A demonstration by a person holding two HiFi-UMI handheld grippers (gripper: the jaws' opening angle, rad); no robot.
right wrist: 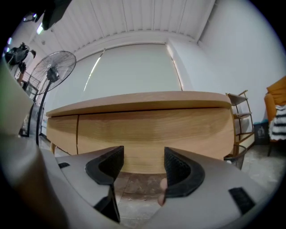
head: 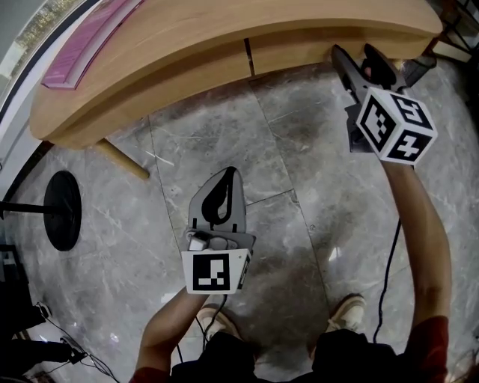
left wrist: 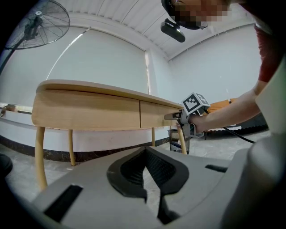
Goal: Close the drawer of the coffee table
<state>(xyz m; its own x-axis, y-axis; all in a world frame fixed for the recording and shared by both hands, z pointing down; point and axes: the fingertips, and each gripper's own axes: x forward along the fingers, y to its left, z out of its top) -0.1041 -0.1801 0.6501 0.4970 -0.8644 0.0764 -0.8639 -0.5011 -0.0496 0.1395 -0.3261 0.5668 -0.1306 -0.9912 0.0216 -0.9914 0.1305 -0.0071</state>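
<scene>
Along the top edge of the head view runs the curved wooden coffee table. A flat pink item lies on the left end of its tabletop. A vertical seam splits the table's front. The drawer is the panel right of that seam, and its face sits level with the panel to the left. The right gripper is raised to the lower edge of this drawer front; contact cannot be confirmed. The left gripper is held lower, well apart from the table, over the grey stone floor. A round black fan base stands on the floor at far left.

Left gripper view: the fingers meet at their tips with nothing between them. Beyond them the coffee table stands on slim legs, both front panels flush. The right gripper is at the far end of the drawer. A pedestal fan rises at upper left.

Right gripper view: the fingers are apart and empty, aimed squarely at the drawer front, which fills the gap between them. A shelf rack stands to the right of the table.
</scene>
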